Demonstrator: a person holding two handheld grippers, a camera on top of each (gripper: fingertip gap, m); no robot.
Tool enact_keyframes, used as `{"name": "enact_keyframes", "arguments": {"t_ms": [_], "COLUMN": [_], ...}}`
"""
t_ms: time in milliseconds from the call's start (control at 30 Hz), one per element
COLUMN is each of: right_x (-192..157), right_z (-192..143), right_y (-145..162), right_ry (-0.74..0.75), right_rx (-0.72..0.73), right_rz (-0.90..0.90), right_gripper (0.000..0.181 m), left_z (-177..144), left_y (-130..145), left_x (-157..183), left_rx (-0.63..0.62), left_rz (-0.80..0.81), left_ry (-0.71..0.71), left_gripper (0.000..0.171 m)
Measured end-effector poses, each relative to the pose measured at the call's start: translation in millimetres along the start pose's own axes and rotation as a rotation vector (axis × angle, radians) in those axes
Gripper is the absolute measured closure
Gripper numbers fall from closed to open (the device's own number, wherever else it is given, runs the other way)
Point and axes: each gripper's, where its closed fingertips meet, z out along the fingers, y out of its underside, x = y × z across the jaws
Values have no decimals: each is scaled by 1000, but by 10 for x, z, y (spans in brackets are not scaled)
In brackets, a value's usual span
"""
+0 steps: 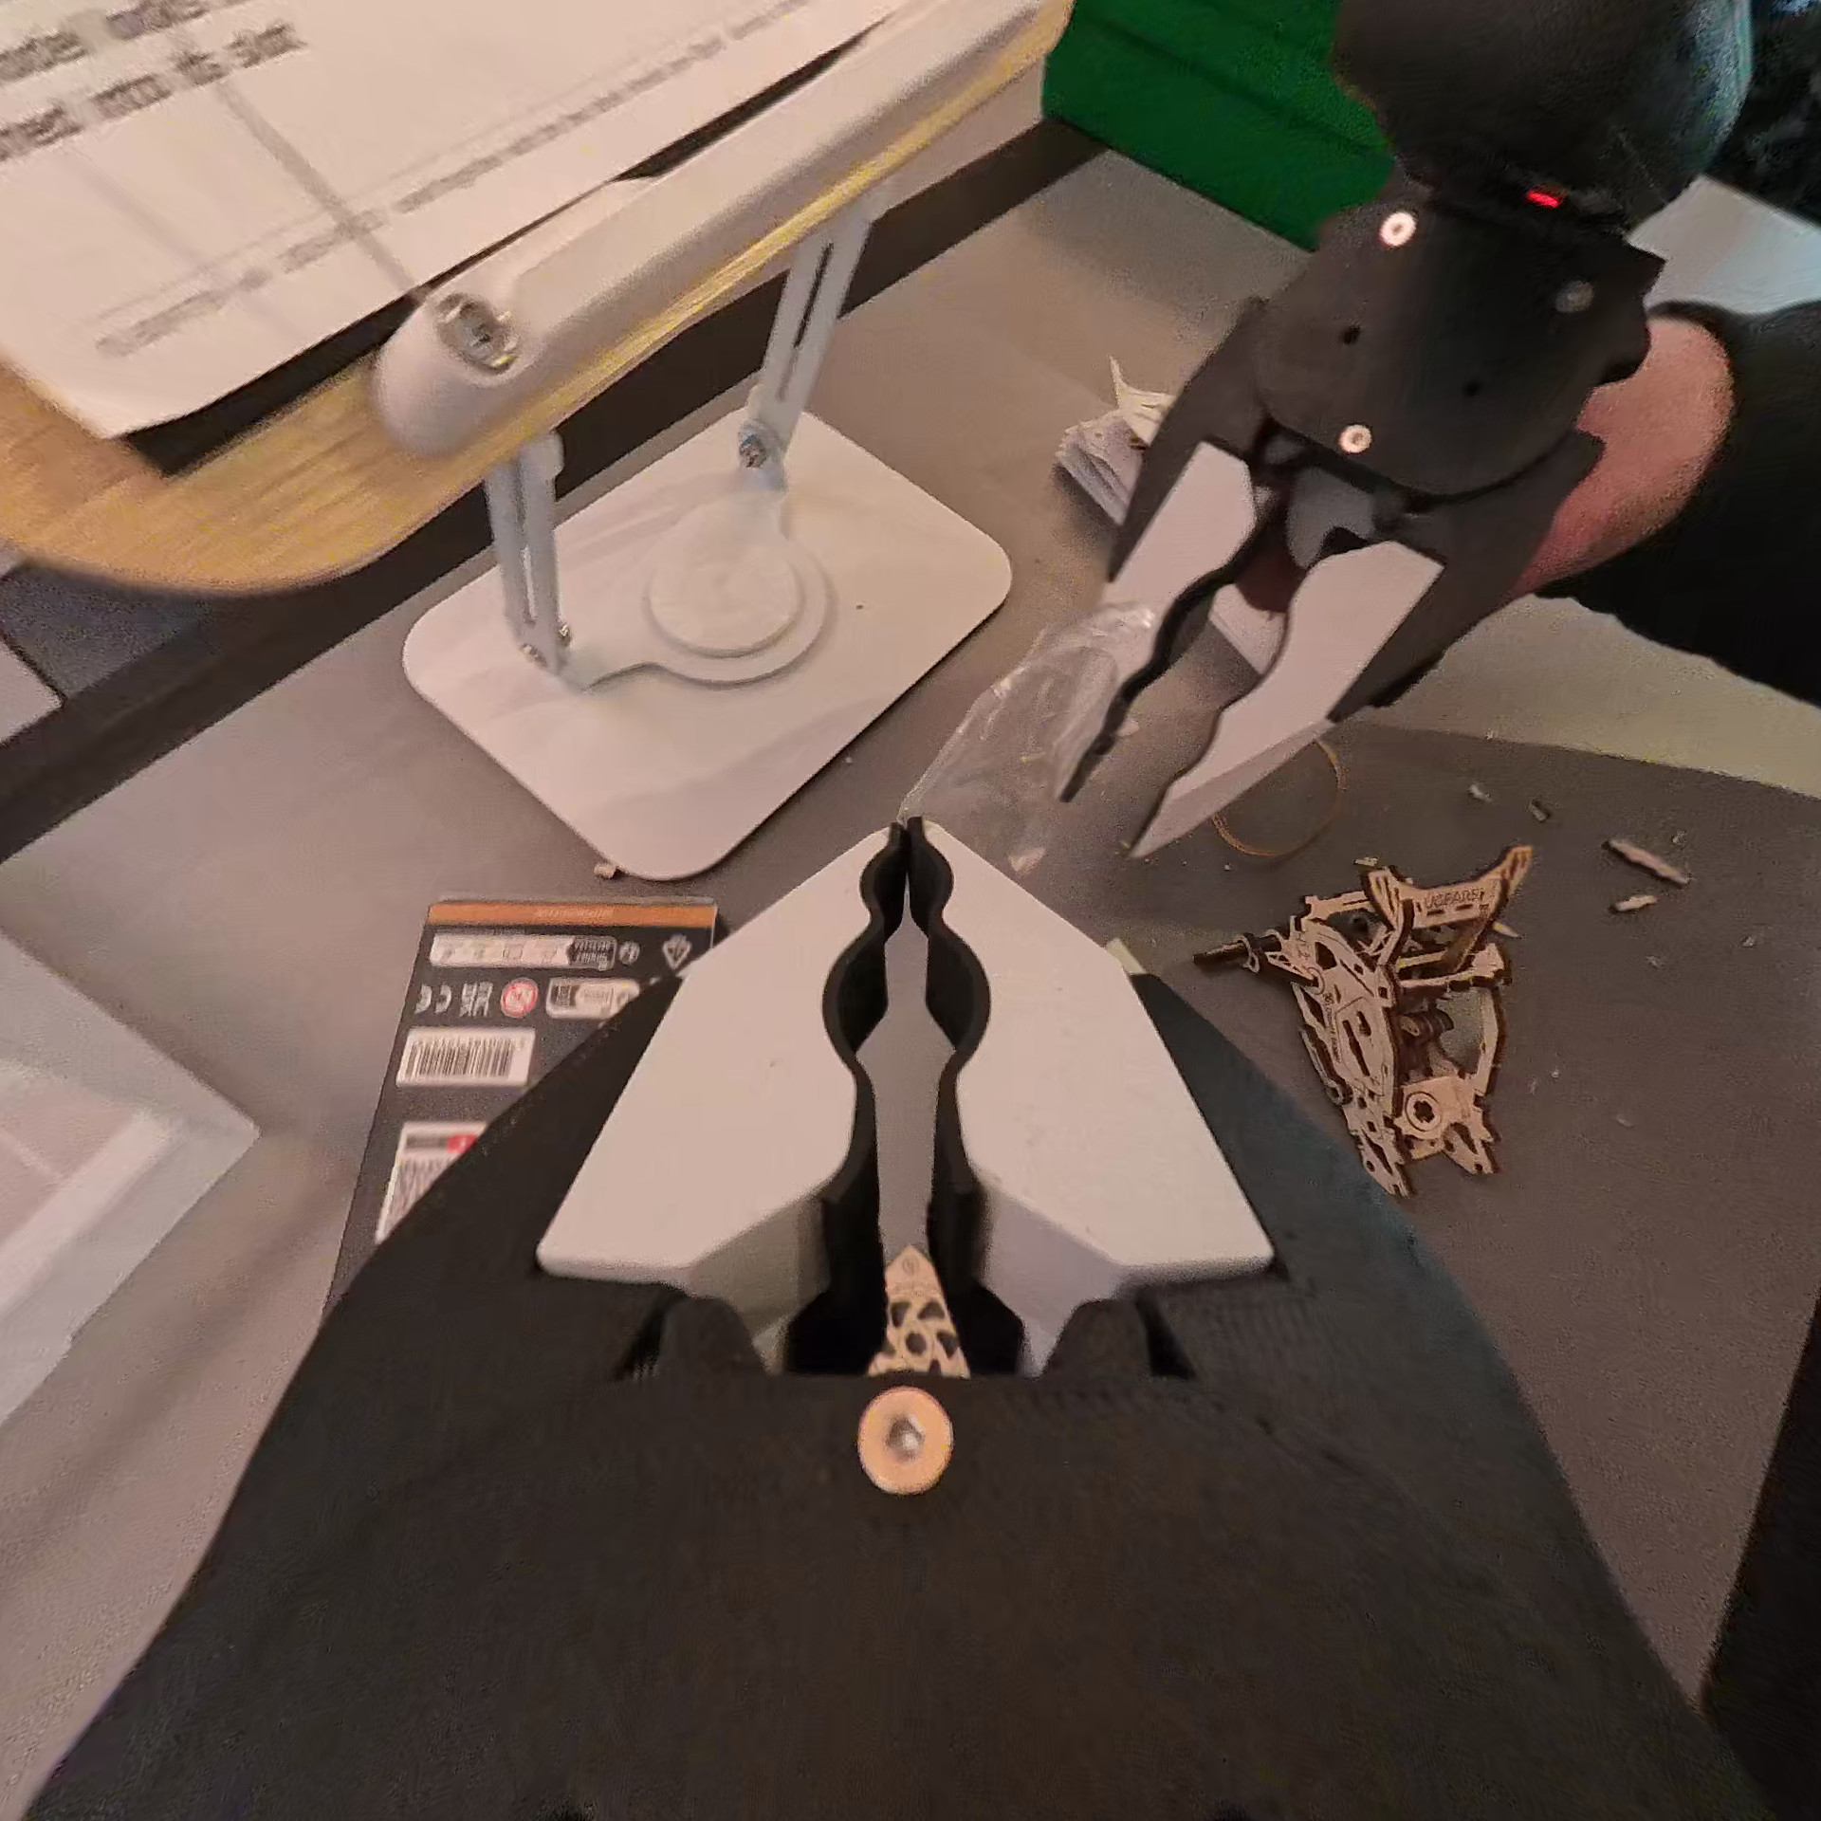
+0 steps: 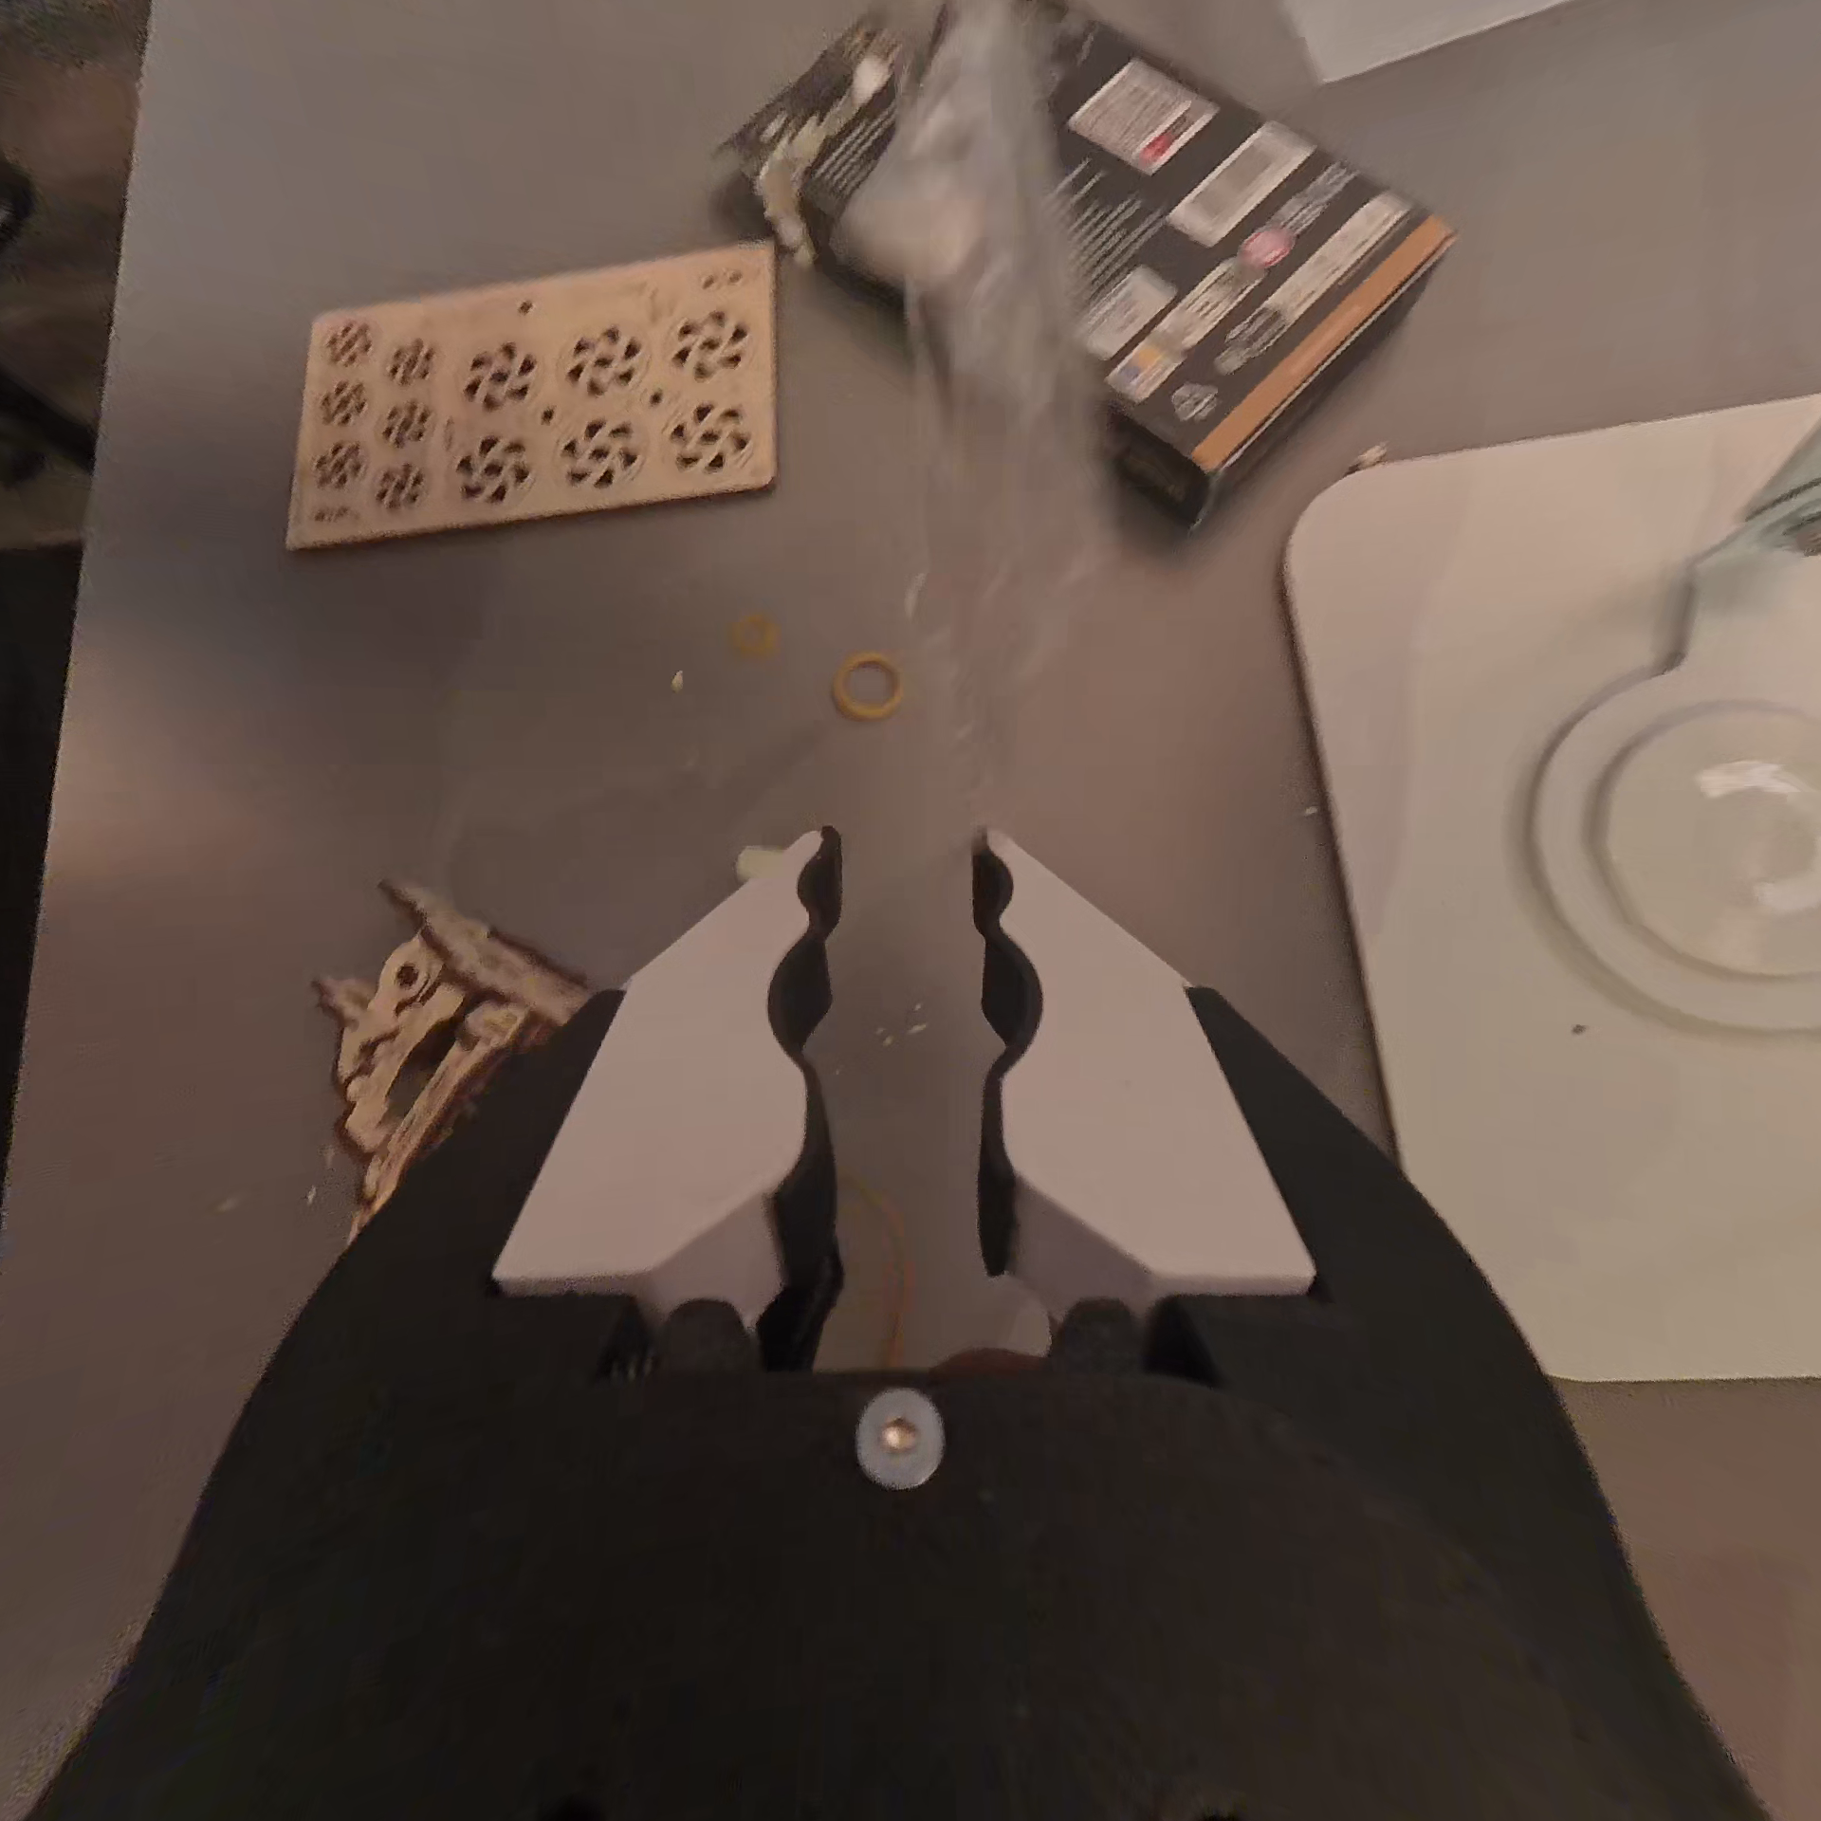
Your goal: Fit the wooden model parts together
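My left gripper is shut, with its tips pinching a corner of a clear plastic bag that hangs blurred in the right wrist view. A half-built wooden model lies on a dark mat, to the right of my left gripper. It also shows in the right wrist view, left of my right gripper. My right gripper is open and empty and hovers above the table by the bag. A flat wooden parts sheet with cut gears lies farther off.
A white stand base carries a board with paper. A black printed box lies by the stand base. Two small rings and wood scraps lie loose on the table. A person's hand holds the right gripper. My hands' fingertips stand some 11 cm from each other.
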Motion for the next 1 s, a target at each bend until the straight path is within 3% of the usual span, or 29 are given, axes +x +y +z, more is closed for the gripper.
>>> {"name": "enact_keyframes", "arguments": {"t_ms": [133,267,433,467,600,700,833,1000], "right_x": [-153,-241,-307,-294,-287,-323,-411,-443], "right_z": [139,355,486,499,465,436,543,581], "right_y": [142,263,318,320,260,190,155,163], "right_ry": [-82,-127,-188,-184,-181,-176,-209,-247], "right_rx": [-61,-163,-221,-227,-221,-201,-203,-239], "right_rz": [-121,-283,-353,-359,-342,-386,-469,-484], "right_gripper": [160,167,172,181,173,167,167,181], "left_z": [-128,-160,-98,-91,-159,-239,-160,-49], "left_y": [213,515,736,749,717,661,701,837], "left_x": [-146,-356,-468,-473,-502,-375,11,318], "left_rx": [-24,-90,-124,-124,-101,-100,-124,-133], "left_rz": [-128,-153,-212,-223,-229,-173,-148,-188], "left_ry": [-40,-174,-214,-210,-258,-299,-239,-163], "left_gripper": [171,171,171,166,141,129,128,129]}}
